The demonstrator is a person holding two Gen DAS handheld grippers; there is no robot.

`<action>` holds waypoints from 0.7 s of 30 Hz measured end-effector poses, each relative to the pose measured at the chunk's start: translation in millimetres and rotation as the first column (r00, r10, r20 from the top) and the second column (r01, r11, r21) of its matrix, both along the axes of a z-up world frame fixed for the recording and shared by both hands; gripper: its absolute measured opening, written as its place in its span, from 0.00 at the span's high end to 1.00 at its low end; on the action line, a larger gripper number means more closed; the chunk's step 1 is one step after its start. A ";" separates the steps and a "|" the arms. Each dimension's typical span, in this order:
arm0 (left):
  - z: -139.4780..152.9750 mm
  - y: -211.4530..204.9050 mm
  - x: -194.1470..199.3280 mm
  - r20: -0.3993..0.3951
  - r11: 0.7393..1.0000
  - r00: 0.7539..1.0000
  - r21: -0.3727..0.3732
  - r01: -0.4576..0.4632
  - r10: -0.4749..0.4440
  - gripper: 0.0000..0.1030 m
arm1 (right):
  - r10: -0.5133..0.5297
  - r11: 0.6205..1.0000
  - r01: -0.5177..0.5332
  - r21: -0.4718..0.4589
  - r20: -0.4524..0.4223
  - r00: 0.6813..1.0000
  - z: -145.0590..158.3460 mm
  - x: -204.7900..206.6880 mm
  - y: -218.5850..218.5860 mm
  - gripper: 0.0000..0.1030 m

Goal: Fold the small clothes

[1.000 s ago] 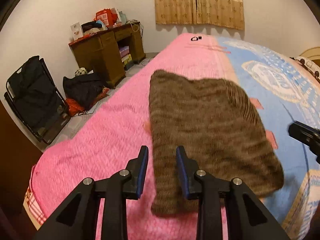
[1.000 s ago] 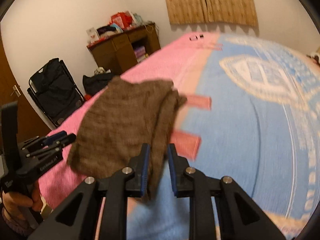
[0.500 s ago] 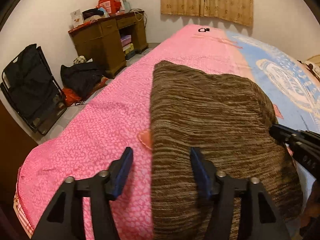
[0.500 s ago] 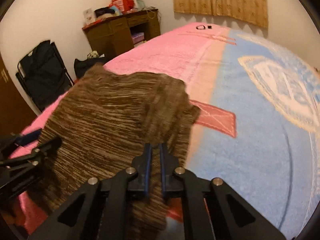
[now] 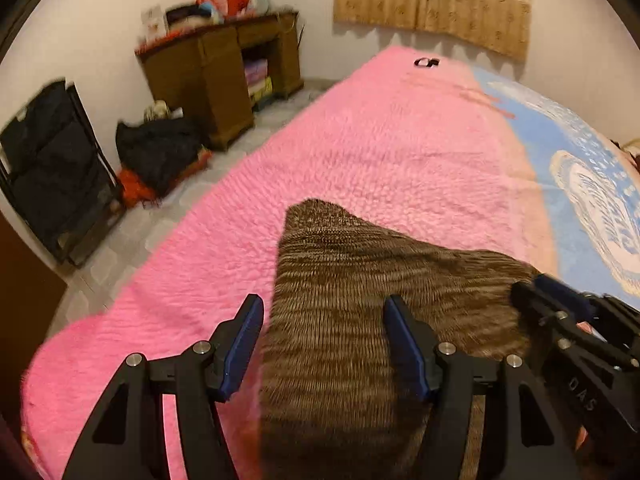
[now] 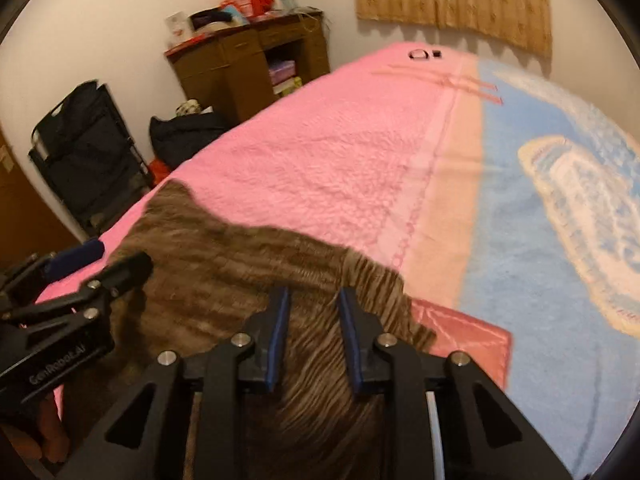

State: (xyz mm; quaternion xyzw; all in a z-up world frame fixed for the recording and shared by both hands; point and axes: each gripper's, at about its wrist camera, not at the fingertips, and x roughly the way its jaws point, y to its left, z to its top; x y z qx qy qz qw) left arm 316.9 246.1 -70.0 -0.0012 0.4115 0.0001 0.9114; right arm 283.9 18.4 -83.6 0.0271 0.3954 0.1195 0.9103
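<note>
With the knit [image 5: 352, 320] laid on the bed [image 5: 380, 160], we let both grippers, left [image 5: 324, 344] and right [image 6: 314, 336], go on opening, holding nothing, and lift clear without dragging the fold.

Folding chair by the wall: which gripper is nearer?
Left. The left gripper works the brown knit cloth's chair-side edge; the right gripper sits farther from the folding chair, toward the blue blanket side.

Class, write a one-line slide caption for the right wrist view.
Right gripper opening over the brown knit on the pink blanket, left gripper alongside.
</note>
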 end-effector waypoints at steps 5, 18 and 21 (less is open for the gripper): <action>-14.6 13.6 19.4 -0.045 0.989 0.993 -0.100 -0.113 0.109 0.07 | -0.143 0.989 0.144 0.015 -0.045 0.989 -15.1 27.2 -18.8 0.47; 24.1 4.9 -64.4 0.062 0.999 0.997 0.019 -0.036 0.035 0.06 | -0.142 0.990 0.143 0.000 0.153 0.978 34.9 -62.5 -23.0 0.49; 20.6 0.4 -87.1 0.067 0.999 0.998 0.047 -0.016 0.013 0.06 | -0.088 0.996 0.091 -0.017 0.142 0.986 31.2 -94.4 -16.6 0.45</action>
